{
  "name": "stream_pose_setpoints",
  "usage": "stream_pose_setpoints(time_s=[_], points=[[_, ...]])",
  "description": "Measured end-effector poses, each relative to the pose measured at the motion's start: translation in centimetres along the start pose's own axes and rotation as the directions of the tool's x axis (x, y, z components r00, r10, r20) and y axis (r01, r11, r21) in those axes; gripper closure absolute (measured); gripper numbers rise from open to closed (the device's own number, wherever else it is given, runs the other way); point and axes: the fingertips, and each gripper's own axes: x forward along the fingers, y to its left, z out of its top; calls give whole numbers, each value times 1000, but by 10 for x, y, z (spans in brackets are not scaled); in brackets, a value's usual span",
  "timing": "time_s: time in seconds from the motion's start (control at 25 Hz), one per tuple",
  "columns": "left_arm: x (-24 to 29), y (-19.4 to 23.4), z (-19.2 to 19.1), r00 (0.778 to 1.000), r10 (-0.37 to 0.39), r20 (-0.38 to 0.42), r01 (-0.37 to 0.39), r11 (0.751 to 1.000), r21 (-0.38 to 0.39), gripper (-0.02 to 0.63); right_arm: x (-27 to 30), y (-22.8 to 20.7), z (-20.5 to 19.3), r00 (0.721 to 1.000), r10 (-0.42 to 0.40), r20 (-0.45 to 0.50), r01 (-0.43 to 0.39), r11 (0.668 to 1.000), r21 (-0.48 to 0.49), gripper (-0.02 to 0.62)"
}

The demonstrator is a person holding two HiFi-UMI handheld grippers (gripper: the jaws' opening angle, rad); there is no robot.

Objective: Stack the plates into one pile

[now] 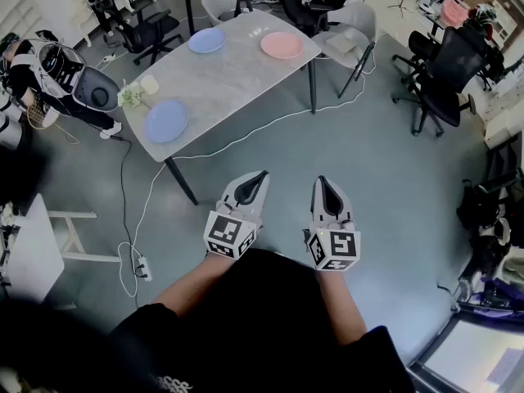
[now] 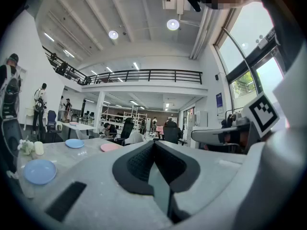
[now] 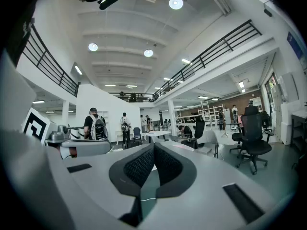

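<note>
Three plates lie apart on a grey marble table [image 1: 229, 72]: a blue plate [image 1: 167, 120] near its front left corner, a second blue plate [image 1: 206, 40] at the far side, and a pink plate [image 1: 282, 45] at the far right. My left gripper [image 1: 260, 175] and right gripper [image 1: 321, 182] hover side by side over the floor, well short of the table, both shut and empty. In the left gripper view the near blue plate [image 2: 40, 171], the far blue plate [image 2: 75, 143] and the pink plate [image 2: 110, 147] show beyond the shut jaws.
A small white cup [image 1: 149, 83] and a sprig of flowers [image 1: 129, 96] stand beside the near blue plate. Office chairs [image 1: 438, 76] ring the table, and a white cable [image 1: 246, 137] crosses the floor. A white robot base [image 1: 78, 80] stands left of the table. People stand in the background.
</note>
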Motion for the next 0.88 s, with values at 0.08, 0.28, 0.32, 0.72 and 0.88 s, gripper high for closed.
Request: stream_pose_setpoints(time_s=[0.08,0.28,0.32,0.72,0.88], points=[[0,1,-2,1000,17,5,-16,1000,-2,591,-3,0,-5,1000,17,-10,-17,1000,-13,584],[8,9,-11,998,57,12,-57,998,-19,591,4,-9,-18,999,42,-11,-42,998,47,583],[11,10,-14,998,55,6,-55,998,-24,591,8,-11,-22,999,40,-23,-39,998,53,583],[99,73,-32,999,-3,-45,1,999,-37,591,105,-55,-40,993,0,-115,5,999,46,583],[150,116,-31,996,-56,-74,52,997,-59,591,168,-68,-33,989,-21,-145,27,999,42,583]])
